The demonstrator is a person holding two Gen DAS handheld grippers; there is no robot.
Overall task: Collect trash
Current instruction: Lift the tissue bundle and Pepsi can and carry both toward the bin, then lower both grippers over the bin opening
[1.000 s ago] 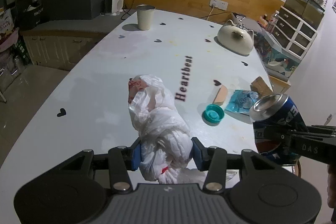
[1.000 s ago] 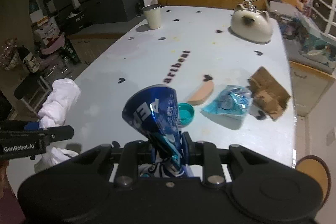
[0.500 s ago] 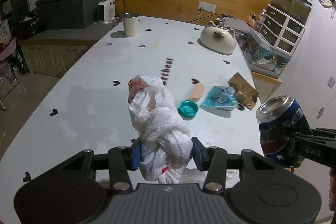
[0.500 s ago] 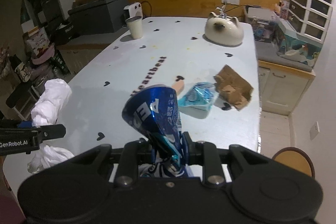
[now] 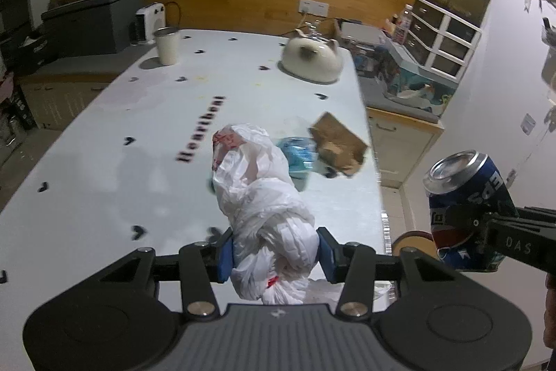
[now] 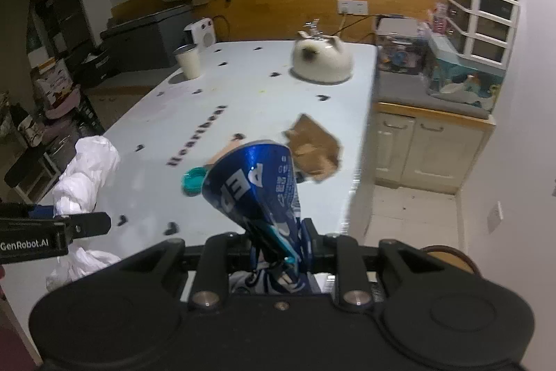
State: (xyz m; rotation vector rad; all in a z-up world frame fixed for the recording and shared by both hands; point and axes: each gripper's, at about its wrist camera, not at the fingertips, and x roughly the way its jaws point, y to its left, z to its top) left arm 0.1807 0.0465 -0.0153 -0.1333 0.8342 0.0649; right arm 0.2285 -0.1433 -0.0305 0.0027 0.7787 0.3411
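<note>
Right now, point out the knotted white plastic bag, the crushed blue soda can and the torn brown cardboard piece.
Knotted white plastic bag (image 5: 264,197): left wrist view, on its twisted middle.
Crushed blue soda can (image 6: 257,186): right wrist view, on its printed side.
Torn brown cardboard piece (image 6: 312,145): right wrist view, on its flat face.

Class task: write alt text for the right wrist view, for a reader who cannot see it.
The right tool grips a crushed blue can above a white table. At left, the left tool holds a white plastic bag.
</note>
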